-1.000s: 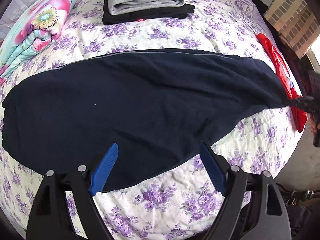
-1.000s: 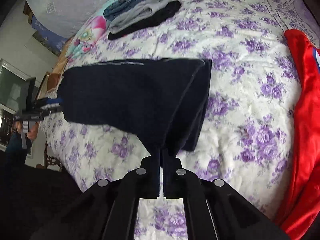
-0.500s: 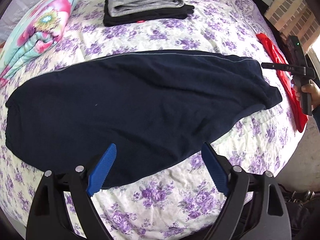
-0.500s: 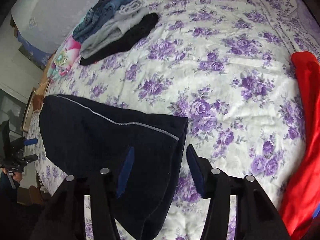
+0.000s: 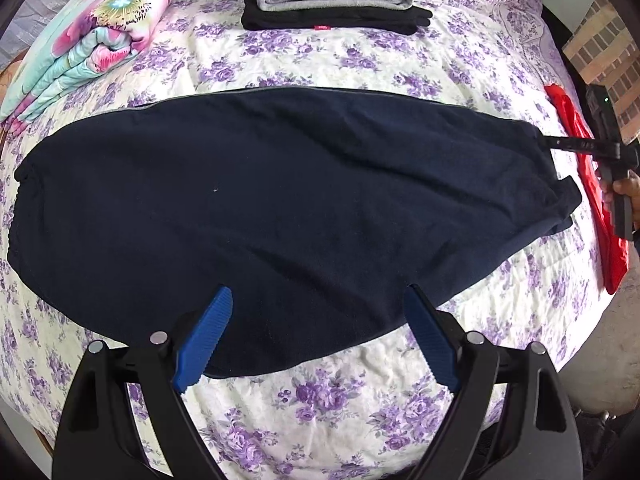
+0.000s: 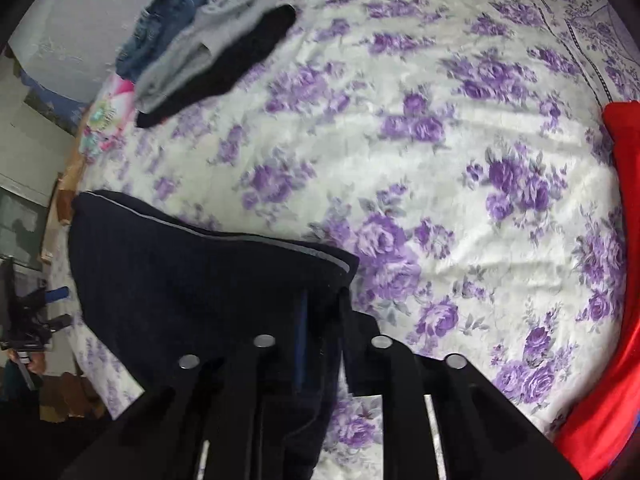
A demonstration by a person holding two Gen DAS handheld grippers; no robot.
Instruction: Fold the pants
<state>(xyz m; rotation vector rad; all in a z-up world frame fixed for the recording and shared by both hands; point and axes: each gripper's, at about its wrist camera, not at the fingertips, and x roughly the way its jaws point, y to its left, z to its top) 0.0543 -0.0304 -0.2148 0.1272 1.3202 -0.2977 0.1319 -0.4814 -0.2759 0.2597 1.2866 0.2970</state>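
I have the dark navy pants (image 5: pixel 280 200) spread flat and lengthwise across the bed (image 5: pixel 340 400), on its purple-flowered cover. One end lies far to the left and the other runs to the right edge.

My left hand-held gripper (image 5: pixel 318 292) points steeply down over the near edge of the pants. Its jaws are wide apart, and the blue pads (image 5: pixel 204 344) stand on either side of the cloth without pinching it.

The right hand-held gripper (image 6: pixel 324 304) sits at the right-hand end of the pants (image 6: pixel 192 280), at the corner with the pale piping. Its jaws have just been closing and now stand with a narrow gap. Dark cloth lies between them. That view is blurred, and I cannot tell whether the pads are pressing on the fabric. From the left wrist camera I see the same gripper (image 5: pixel 580 146) reaching in from the right, its tip at the far right corner of the pants, with a hand (image 5: pixel 626 188) on its grip.

A stack of folded clothes (image 5: pixel 332 4) in blue, grey and black sits at the far side of the bed, well apart from the pants. A folded floral quilt (image 5: pixel 92 40) lies at the far left. A red garment (image 5: pixel 600 200) lies along the right edge, just beside the pants' right end.
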